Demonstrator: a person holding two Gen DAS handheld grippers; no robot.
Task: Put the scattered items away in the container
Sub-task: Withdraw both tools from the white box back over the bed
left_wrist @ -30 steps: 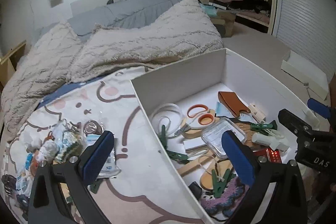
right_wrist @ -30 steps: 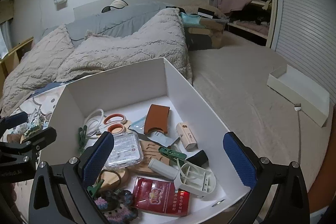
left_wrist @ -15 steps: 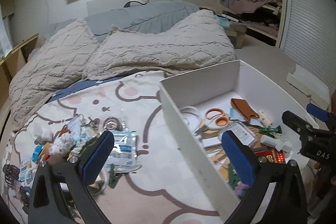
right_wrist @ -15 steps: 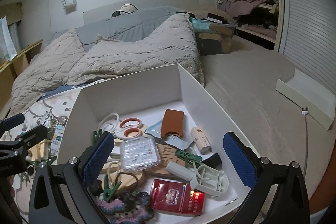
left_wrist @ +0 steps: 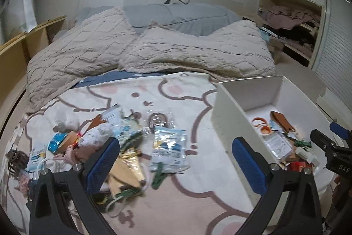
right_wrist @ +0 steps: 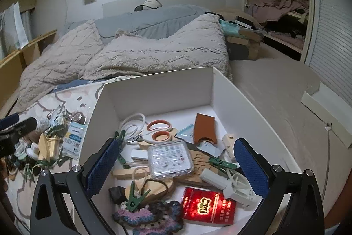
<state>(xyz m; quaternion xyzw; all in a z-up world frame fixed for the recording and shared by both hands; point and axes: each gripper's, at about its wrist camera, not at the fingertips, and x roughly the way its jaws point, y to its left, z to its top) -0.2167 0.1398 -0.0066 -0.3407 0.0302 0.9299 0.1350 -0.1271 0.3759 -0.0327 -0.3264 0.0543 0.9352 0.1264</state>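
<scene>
The step in hand is judged to be the reach for another loose item. The left hand-held gripper is held spread and empty above the patterned blanket on the bed, with the scattered pile at its ten o'clock and a blue-and-white packet just ahead at twelve. The white box is seen at three o'clock of the pile, already holding scissors, a clear case and a red pack. The right hand-held gripper is held spread, nothing pinched, over the box. Next, the left fingers would need to be lowered around one item, perhaps the packet or the green clip, and closed on it.
</scene>
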